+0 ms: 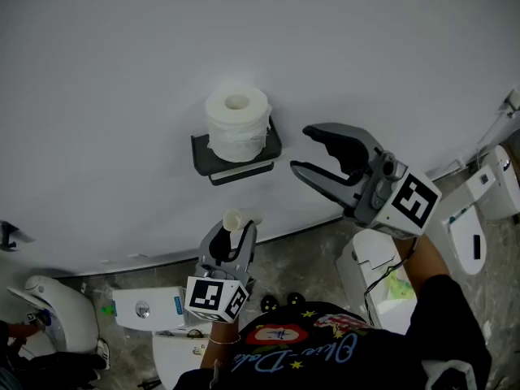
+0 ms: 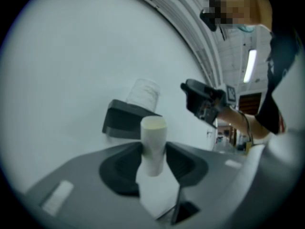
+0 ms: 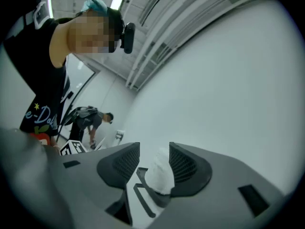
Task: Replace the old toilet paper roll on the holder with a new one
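Note:
A full white toilet paper roll (image 1: 236, 123) stands upright on the dark wall holder (image 1: 244, 169). Below it, my left gripper (image 1: 234, 232) is shut on the bare cardboard tube (image 1: 234, 218), which has a scrap of paper hanging from it. In the left gripper view the tube (image 2: 153, 144) stands between the jaws, with the holder (image 2: 125, 123) and the roll (image 2: 143, 93) behind it. My right gripper (image 1: 302, 149) hangs open to the right of the holder, nothing between its jaws. In the right gripper view the roll (image 3: 159, 175) shows beyond the gap, apart from the pads.
A plain white wall fills the upper part of the head view. White toilets and cisterns stand on the floor at lower left (image 1: 57, 311), centre (image 1: 150, 307) and right (image 1: 471, 218). Another person (image 3: 93, 120) bends over in the background of the right gripper view.

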The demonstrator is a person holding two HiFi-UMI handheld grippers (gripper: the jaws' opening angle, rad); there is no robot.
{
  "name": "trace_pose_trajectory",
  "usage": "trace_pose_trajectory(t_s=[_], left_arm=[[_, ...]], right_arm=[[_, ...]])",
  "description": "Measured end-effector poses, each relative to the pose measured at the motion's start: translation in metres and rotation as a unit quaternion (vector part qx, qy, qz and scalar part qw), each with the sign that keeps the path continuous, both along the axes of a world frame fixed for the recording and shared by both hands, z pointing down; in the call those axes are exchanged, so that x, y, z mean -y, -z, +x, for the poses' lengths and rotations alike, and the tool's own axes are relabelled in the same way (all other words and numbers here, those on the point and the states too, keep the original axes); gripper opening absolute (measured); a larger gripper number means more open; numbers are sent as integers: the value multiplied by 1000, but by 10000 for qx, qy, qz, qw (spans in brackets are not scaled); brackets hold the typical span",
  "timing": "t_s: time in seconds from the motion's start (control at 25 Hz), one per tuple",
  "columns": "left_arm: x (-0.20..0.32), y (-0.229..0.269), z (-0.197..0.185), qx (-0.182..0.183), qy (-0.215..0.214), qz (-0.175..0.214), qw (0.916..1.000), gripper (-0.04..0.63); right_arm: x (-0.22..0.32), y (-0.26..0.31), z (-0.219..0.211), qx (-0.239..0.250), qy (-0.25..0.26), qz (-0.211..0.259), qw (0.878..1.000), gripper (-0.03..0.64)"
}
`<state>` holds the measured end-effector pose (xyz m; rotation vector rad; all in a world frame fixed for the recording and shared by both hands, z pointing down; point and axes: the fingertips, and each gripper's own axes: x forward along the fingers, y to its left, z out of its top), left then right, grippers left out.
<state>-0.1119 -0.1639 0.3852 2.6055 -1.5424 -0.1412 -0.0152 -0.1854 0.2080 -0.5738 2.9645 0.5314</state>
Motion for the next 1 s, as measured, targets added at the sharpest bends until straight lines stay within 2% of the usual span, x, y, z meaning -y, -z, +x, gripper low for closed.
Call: trace_pose_trajectory(t_s=[0.12,0.28,0.36,0.44,0.52,0.68,0.76,0.8,0.92,1.0], left_arm=[[-1,-1,-2,-92,64,6,9999,156],[-6,2,-18,-105,264,40,9996,156],[-6,3,-25,-196,383,58,9991,156],[-7,3,-32,-390,483,42,9981,156],[-9,2,-38,-472,552,23,9974,156],[-12,-5,-46,-174,669,-15,9976,156],[-14,-8,-47,19,693,-23,9976,156],[-15,-9,-46,-12,662,-29,9978,156],[-17,-8,-44,-407,522,-37,9978,156],[-17,-8,-43,-332,497,-36,9982,156]], right_arm=[[6,20,-22,-1267,337,650,9892,179],[27,33,-50,-2306,627,745,9682,195],[36,26,-61,-3042,831,759,9459,203],[44,12,-68,-3864,1105,811,9121,219],[49,1,-76,-4402,1269,875,8846,232],[58,-19,-84,-5153,1324,944,8415,232],[65,-30,-83,-5444,1200,944,8248,232],[69,-34,-82,-5539,1118,934,8197,232],[73,-41,-84,-5621,1058,1123,8125,232],[71,-42,-85,-5612,1072,1214,8116,230]])
